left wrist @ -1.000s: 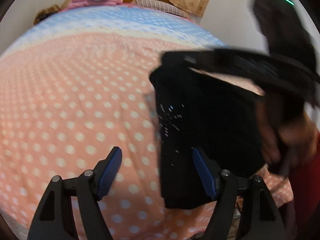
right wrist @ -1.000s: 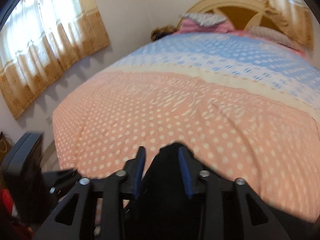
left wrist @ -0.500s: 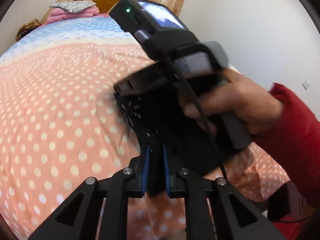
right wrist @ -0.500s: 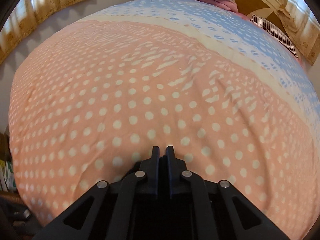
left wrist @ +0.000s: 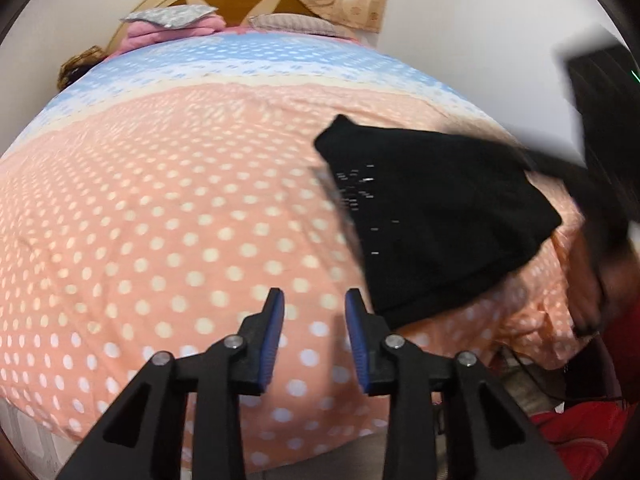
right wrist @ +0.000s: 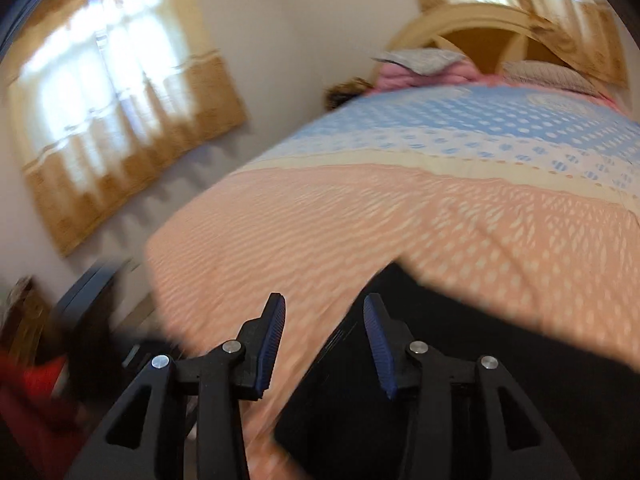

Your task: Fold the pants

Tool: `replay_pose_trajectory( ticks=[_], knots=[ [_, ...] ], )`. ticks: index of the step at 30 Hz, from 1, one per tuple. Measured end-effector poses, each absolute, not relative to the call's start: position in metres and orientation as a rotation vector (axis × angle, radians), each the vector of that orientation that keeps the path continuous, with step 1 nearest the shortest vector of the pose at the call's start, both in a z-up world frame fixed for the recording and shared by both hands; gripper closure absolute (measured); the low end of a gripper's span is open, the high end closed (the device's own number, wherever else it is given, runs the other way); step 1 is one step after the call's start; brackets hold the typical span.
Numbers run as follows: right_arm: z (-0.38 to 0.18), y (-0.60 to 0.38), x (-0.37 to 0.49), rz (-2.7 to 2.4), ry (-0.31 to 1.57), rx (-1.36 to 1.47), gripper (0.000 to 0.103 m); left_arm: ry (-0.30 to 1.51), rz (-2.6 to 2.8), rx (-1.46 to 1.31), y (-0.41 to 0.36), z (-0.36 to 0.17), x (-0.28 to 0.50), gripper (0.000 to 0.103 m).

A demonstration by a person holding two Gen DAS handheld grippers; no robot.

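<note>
The folded black pants (left wrist: 436, 220) lie on the bed (left wrist: 180, 208), ahead and to the right of the left gripper (left wrist: 314, 330), whose jaws are parted and empty. The right gripper (right wrist: 324, 344) is also parted and empty, with the pants just beside its right finger.

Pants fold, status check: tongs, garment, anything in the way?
Left tongs open, holding nothing. Right tongs open, empty. Black pants lie folded on the dotted bedspread, near its right edge. Nothing in the way.
</note>
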State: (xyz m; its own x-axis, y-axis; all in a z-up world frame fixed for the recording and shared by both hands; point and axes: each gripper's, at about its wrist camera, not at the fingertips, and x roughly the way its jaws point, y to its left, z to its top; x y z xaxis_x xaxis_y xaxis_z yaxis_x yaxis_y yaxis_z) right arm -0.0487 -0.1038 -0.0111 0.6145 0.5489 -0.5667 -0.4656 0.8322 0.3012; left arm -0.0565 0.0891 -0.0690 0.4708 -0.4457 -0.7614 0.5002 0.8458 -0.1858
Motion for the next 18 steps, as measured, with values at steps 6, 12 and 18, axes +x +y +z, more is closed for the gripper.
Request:
replay_pose_trajectory(
  ticks=[6, 12, 18],
  knots=[
    [-0.048, -0.06, -0.097, 0.55, 0.738, -0.172, 0.069, 0.961, -0.499, 0.07, 0.098, -0.082, -0.047, 0.069],
    [-0.083, -0.035, -0.093, 0.48, 0.71, -0.506, 0.077, 0.95, -0.477, 0.067, 0.104, -0.075, -0.044, 0.069],
    [-0.081, -0.035, -0.083, 0.508, 0.746, -0.396, 0.096, 0.957, -0.46, 0.095, 0.089, -0.072, -0.032, 0.067]
  ],
)
